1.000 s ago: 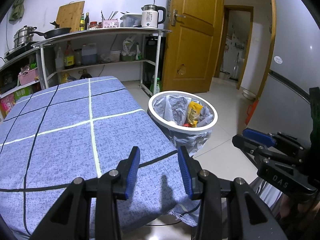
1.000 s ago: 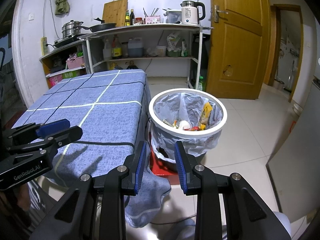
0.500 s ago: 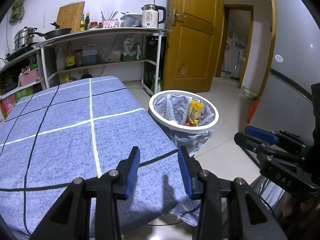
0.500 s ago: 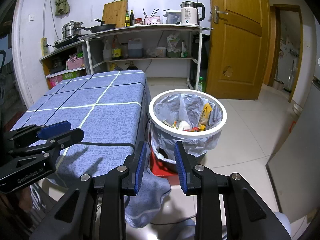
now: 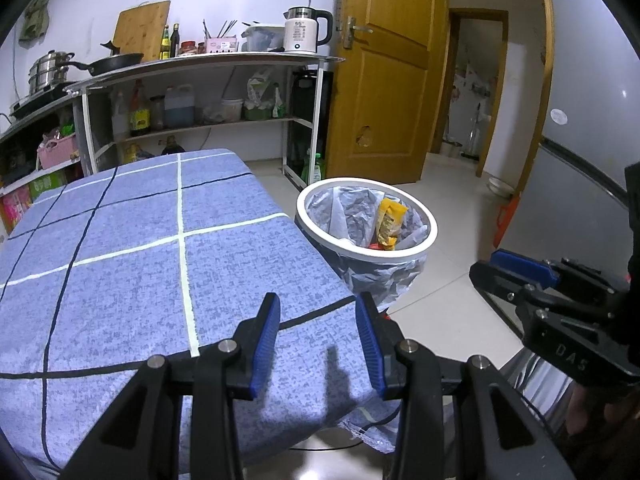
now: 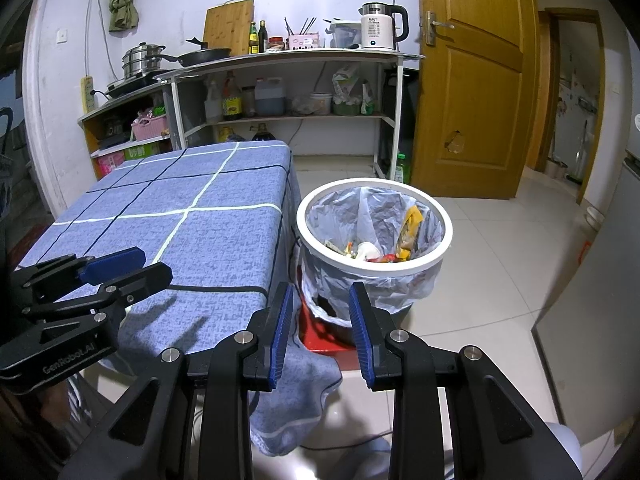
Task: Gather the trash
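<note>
A white-rimmed trash bin lined with a grey plastic bag stands on the floor beside the table. Inside lie a yellow snack wrapper and other scraps. My left gripper hovers over the near edge of the blue checked tablecloth, jaws open with nothing between them. My right gripper hangs just off the table's corner in front of the bin, also open and holding nothing. Each gripper appears at the side of the other's view: the right gripper, the left gripper.
A shelf unit with pans, bottles and a white kettle lines the back wall. A wooden door stands to the right, an open doorway beyond it. A red base sits under the bin. Tiled floor surrounds the bin.
</note>
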